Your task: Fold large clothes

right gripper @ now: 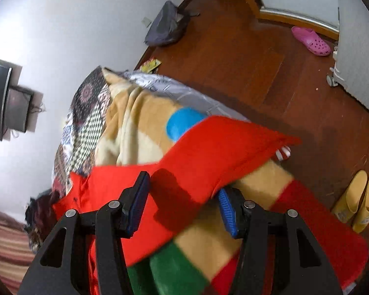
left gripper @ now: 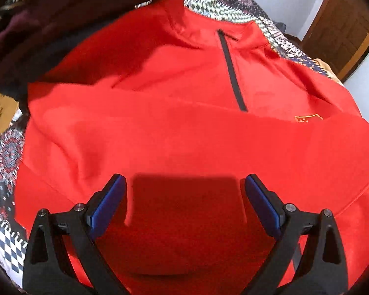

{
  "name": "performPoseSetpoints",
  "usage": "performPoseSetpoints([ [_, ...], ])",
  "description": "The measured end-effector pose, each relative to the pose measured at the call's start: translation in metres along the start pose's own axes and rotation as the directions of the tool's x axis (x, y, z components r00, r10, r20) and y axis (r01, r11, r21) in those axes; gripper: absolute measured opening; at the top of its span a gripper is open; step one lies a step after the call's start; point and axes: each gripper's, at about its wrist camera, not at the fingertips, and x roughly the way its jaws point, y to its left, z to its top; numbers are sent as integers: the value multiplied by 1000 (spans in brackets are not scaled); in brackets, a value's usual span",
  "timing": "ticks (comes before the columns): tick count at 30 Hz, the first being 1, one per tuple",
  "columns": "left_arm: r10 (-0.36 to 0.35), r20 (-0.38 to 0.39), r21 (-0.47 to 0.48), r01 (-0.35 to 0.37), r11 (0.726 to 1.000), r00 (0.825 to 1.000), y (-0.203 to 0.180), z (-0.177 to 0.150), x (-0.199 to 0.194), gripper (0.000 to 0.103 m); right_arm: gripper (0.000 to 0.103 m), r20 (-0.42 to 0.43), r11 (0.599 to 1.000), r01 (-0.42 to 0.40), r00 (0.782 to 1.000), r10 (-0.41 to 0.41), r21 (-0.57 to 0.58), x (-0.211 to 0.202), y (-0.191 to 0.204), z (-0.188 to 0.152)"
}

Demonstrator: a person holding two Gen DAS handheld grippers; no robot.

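A red pullover [left gripper: 184, 123] with a dark half zipper [left gripper: 231, 68] and a small crest [left gripper: 307, 118] lies spread, collar at the far side. My left gripper [left gripper: 184, 178] hovers just over its lower part, blue pads wide apart and open, with nothing pinched. In the right wrist view a red sleeve [right gripper: 221, 147] runs flat across my right gripper [right gripper: 184, 184], behind the left pad and draped over the right fingertip. Its end sticks out past the bed's edge. The pads stand apart and do not visibly press the cloth.
A patterned bedspread [left gripper: 5, 162] lies under the pullover, and a beige, green and red blanket [right gripper: 140, 127] under the sleeve. Dark clothes [left gripper: 49, 24] are piled at the far left. On the wooden floor [right gripper: 233, 61] are a pink clog [right gripper: 311, 40], yellow boots [right gripper: 359, 199] and a dark bag [right gripper: 167, 24].
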Motion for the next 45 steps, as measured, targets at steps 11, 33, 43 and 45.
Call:
performPoseSetpoints([
  [11, -7, 5, -12, 7, 1000, 1000, 3, -3, -1, 98, 9, 130, 975, -91, 984, 119, -205, -51, 78, 11],
  [33, -60, 75, -42, 63, 997, 995, 22, -17, -35, 98, 8, -284, 684, -236, 958, 44, -690, 6, 201, -162],
  [43, -177, 157, 96, 164, 982, 972, -38, 40, -71, 98, 46, -160, 696, -149, 986, 50, -702, -37, 173, -145],
  [45, -215, 157, 136, 194, 971, 964, -62, 59, -74, 98, 48, -92, 718, -92, 995, 38, -690, -46, 162, -134],
])
